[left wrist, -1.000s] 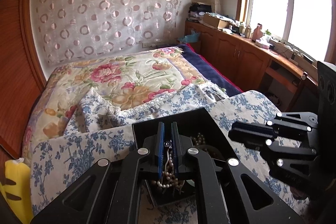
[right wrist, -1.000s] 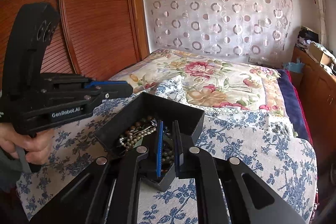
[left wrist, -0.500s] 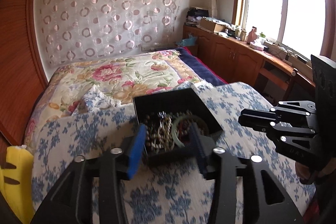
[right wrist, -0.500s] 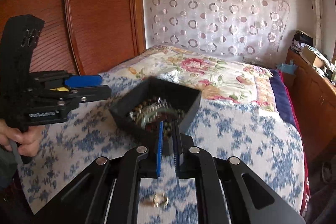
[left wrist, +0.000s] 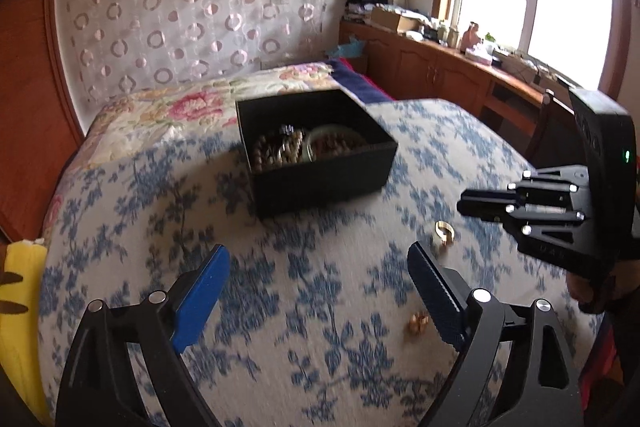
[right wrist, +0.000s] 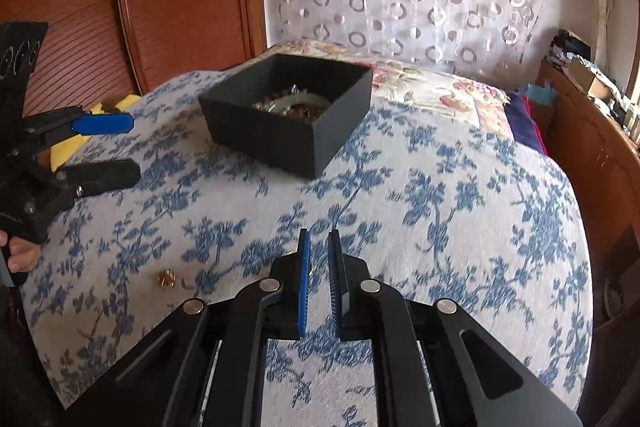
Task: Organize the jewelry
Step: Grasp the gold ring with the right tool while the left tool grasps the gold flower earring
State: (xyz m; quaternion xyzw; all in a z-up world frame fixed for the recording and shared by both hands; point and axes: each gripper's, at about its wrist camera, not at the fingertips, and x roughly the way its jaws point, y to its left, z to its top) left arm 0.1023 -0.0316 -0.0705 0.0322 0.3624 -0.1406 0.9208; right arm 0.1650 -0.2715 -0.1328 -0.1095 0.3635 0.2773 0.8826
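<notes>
On the blue-flowered bedspread [left wrist: 280,291] a black box [left wrist: 320,183] is sitting, already holding a heap of bead strings and a pale bangle [left wrist: 332,139]. Judging by that, most of the jewelry is looking sorted, while at least two small gold pieces are still lying loose on the cloth well short of the box: a ring [left wrist: 444,233] and a small gold cluster [left wrist: 418,323].

The left tool [left wrist: 318,291] is hanging over bare cloth with its jaws standing wide apart; they have just been opening, and nothing is lying between them. The cluster is lying just beside its right finger. The right tool [right wrist: 319,259] is pointing down at the spread with its jaws nearly together, a narrow gap showing, and I am seeing nothing gripped in it.

Only the left view is showing the ring clearly, lying below the tip of the right tool [left wrist: 464,205]. The right view is hiding that ring, probably behind its own fingers, though it is showing the cluster [right wrist: 167,277] with a tiny bit beside it, the left tool [right wrist: 120,147] spread open from the side, and fingers [right wrist: 18,255] on its handle.
</notes>
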